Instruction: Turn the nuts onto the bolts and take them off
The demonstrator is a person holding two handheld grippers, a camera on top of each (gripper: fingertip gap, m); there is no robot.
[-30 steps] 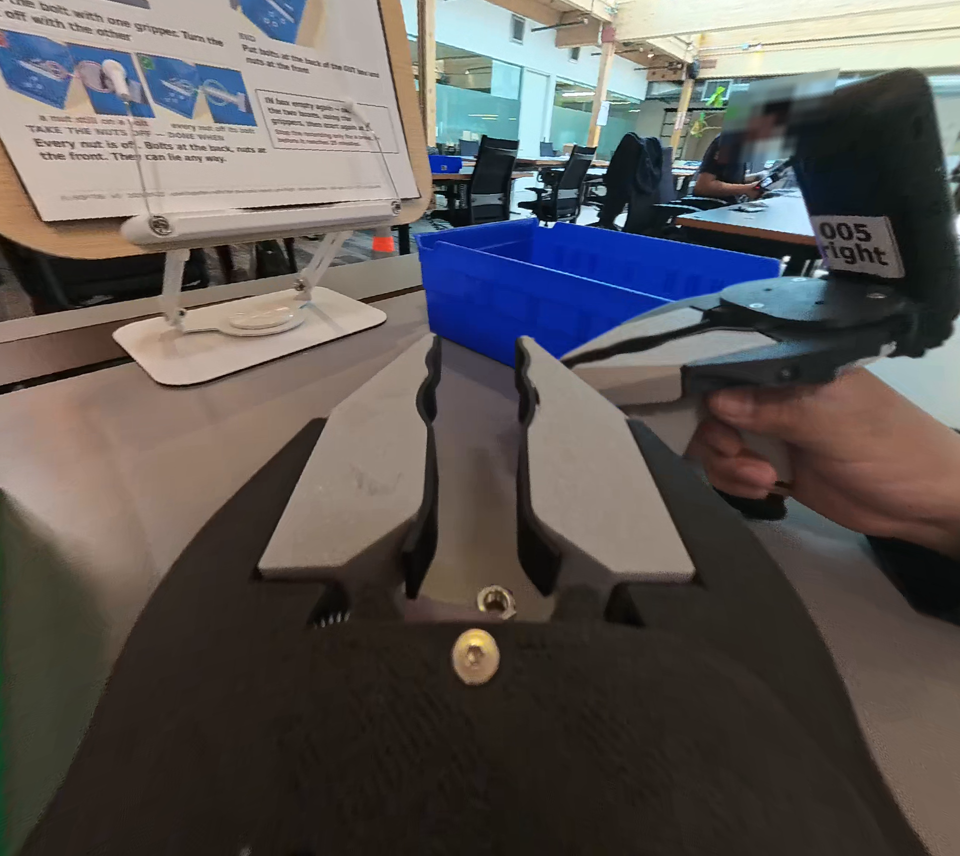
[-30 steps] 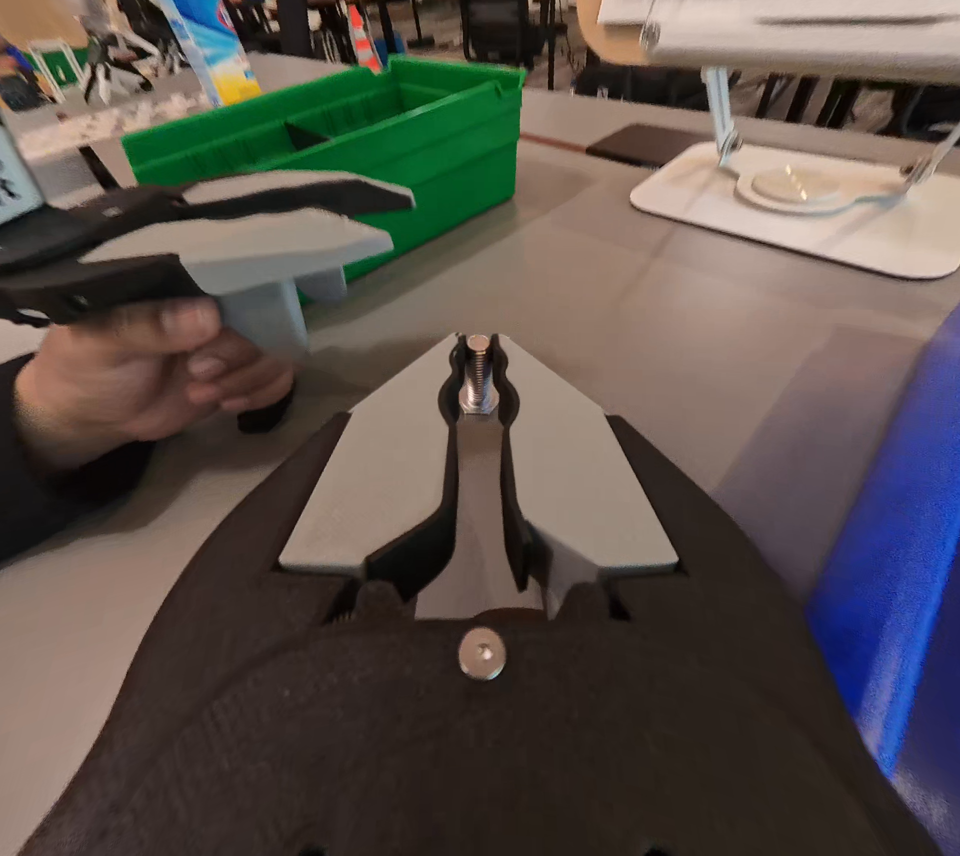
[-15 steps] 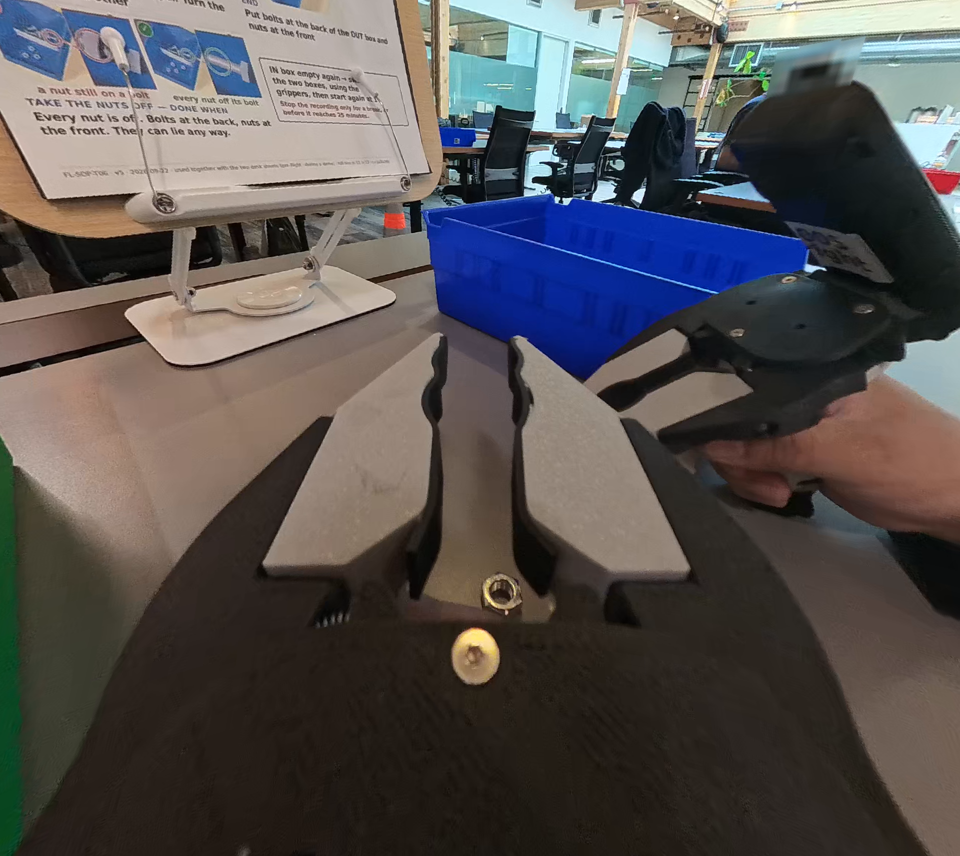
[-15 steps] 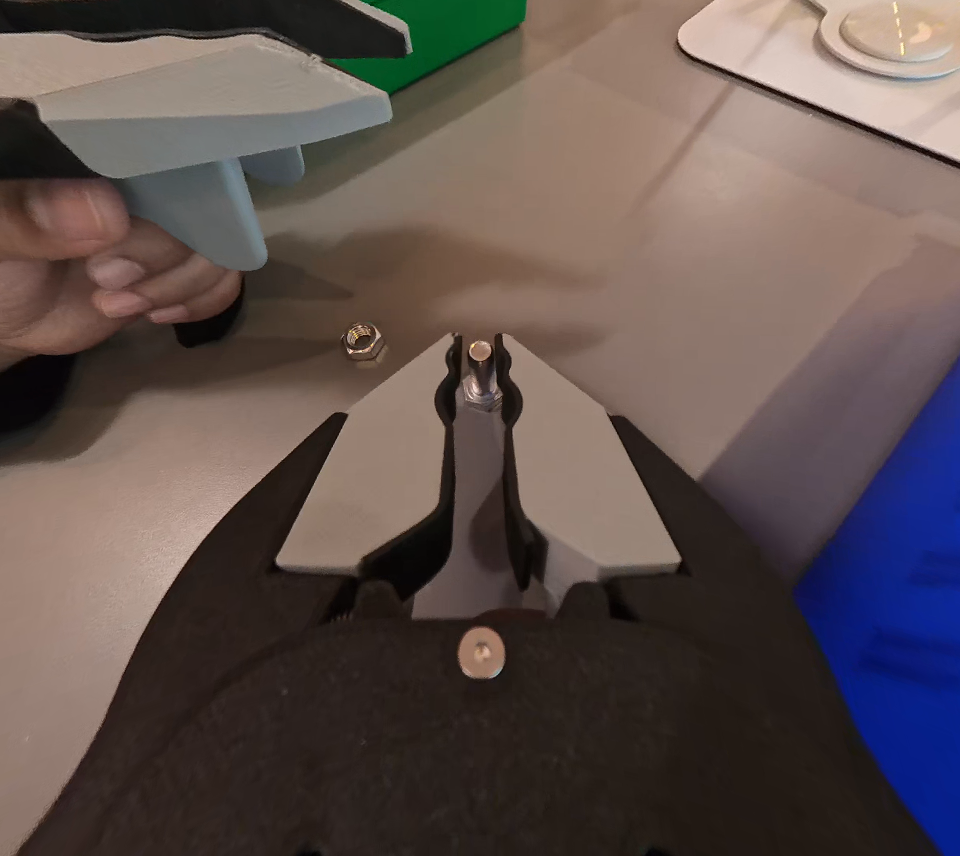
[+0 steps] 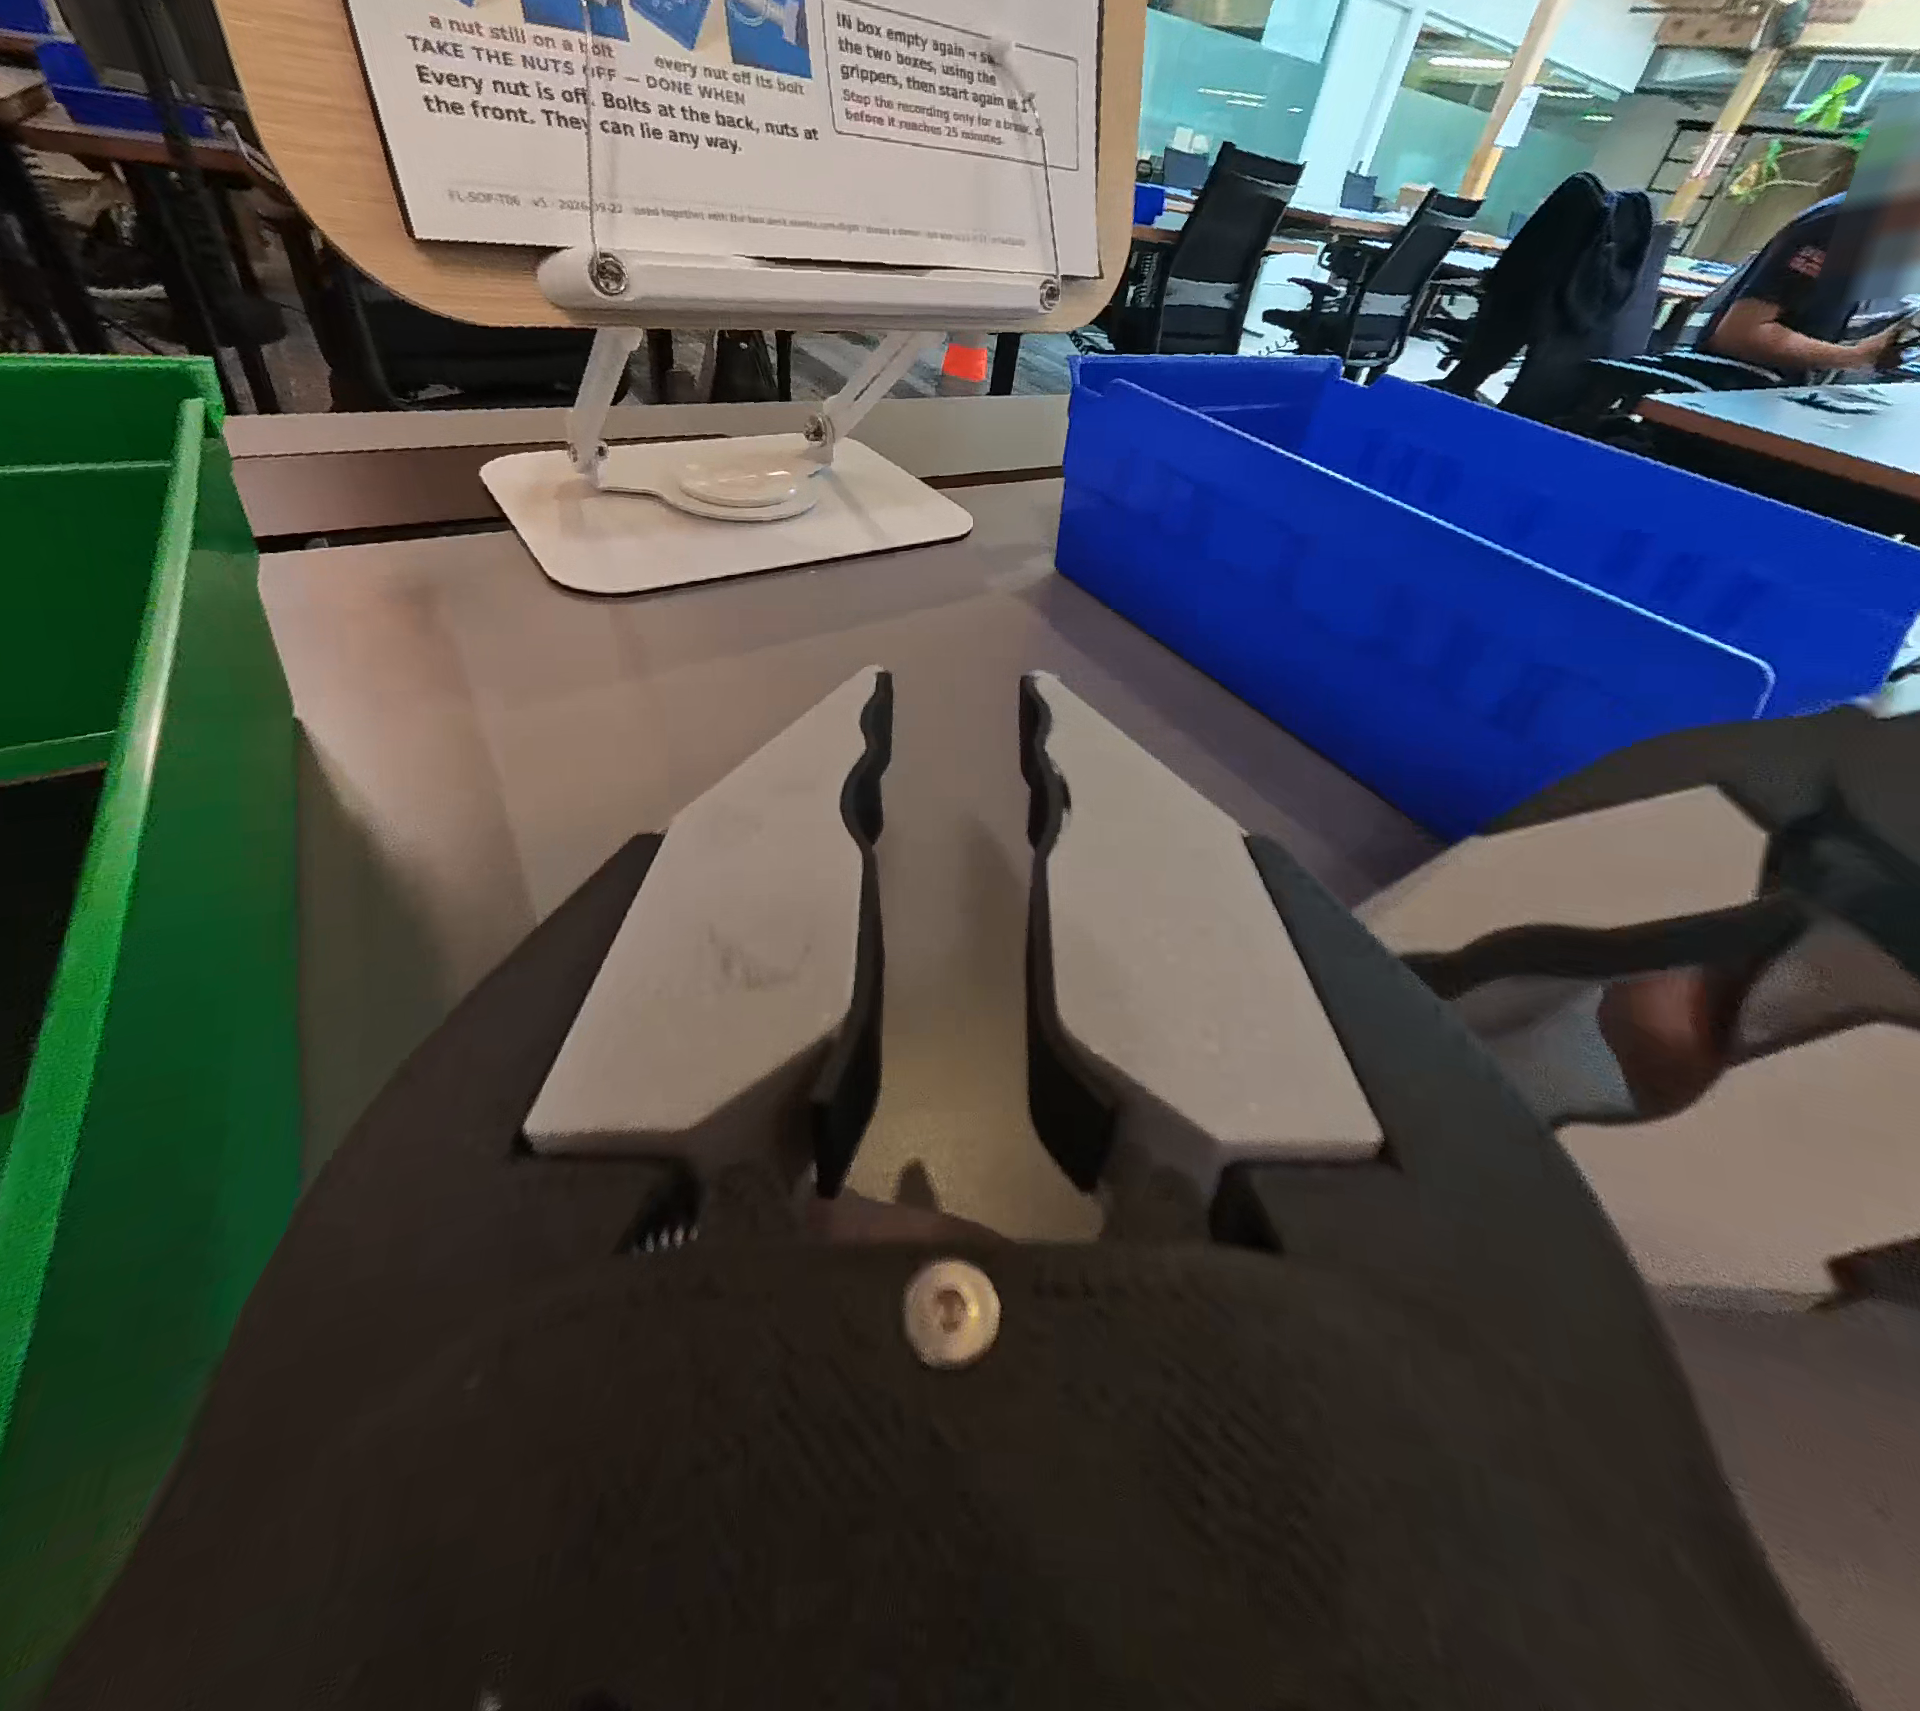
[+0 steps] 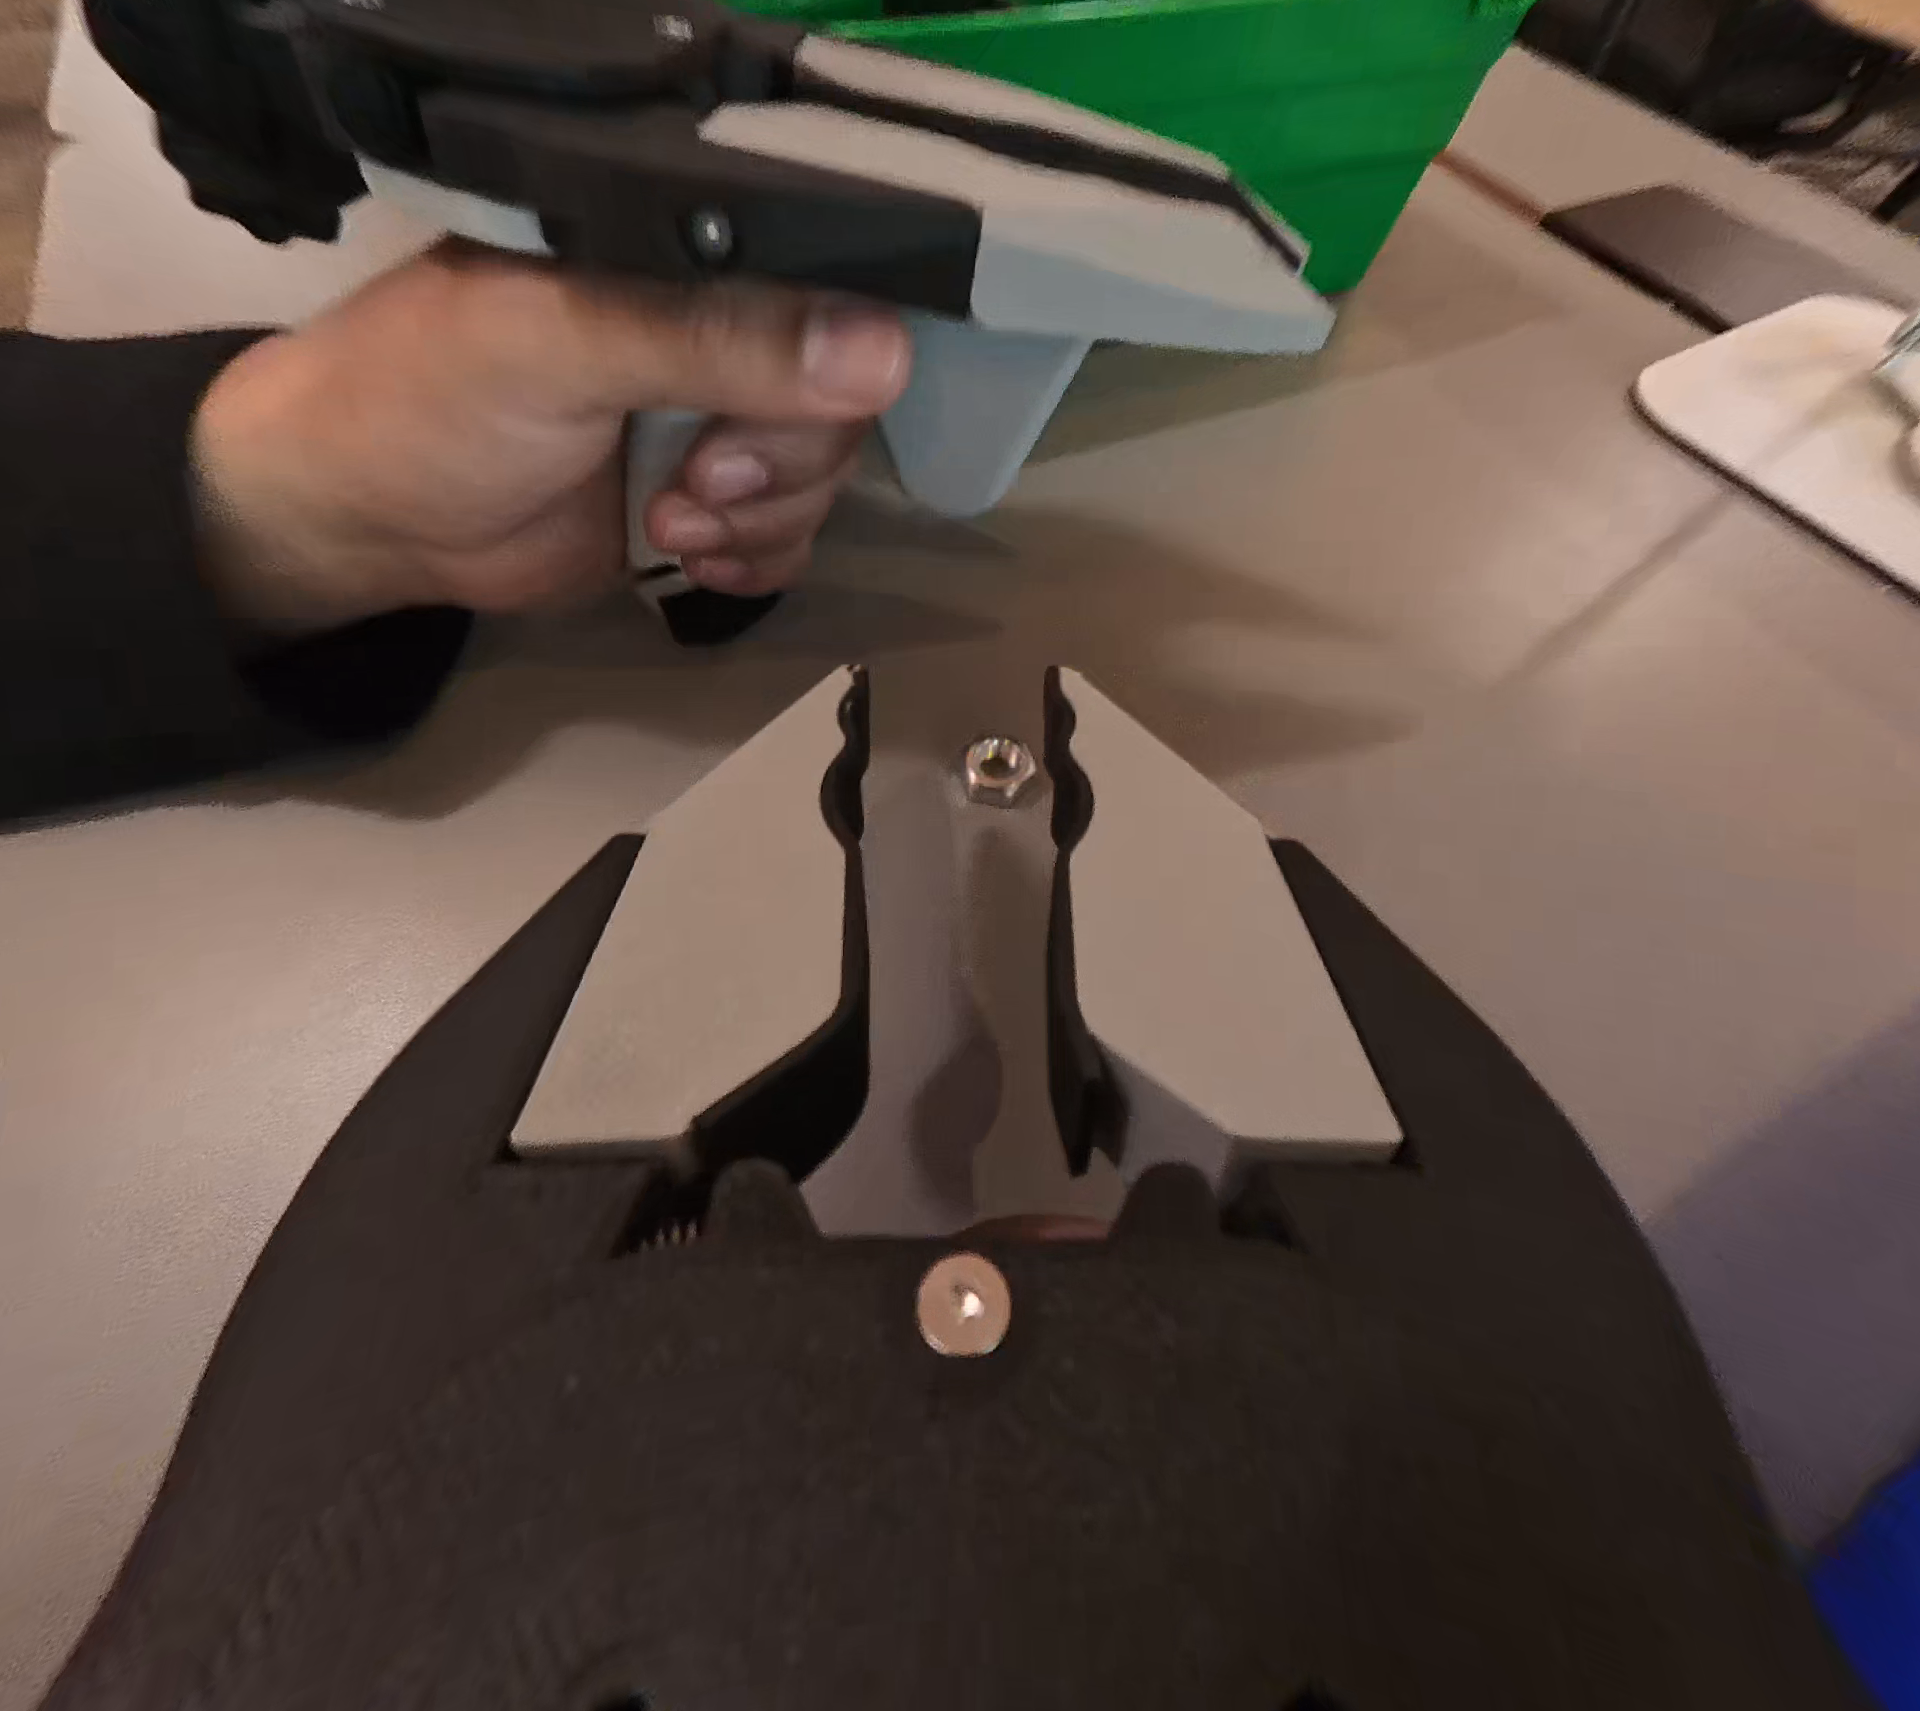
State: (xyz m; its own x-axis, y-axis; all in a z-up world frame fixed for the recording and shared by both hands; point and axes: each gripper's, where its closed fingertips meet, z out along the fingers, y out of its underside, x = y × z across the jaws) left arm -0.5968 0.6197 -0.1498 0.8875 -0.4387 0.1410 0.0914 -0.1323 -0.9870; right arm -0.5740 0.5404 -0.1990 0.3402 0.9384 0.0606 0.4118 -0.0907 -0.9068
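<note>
Small, stiff, slippery steel hex nut (image 6: 995, 774) lies mid-frame on the desk (image 6: 1455, 726) between the empty, parted right hand-held gripper (image 6: 951, 695); pinch opposite flats.

Left claw (image 5: 956, 705): fingers parted, nothing between them, held level and pointing forward. In the right wrist view it appears side-on (image 6: 1195, 227), gripped by the left hand (image 6: 499, 456) (dark sleeve at the wrist) around the handle. Right claw (image 6: 951, 695): fingers parted, tilted downward. Its outline at the left wrist view's right edge is blurred.
</note>
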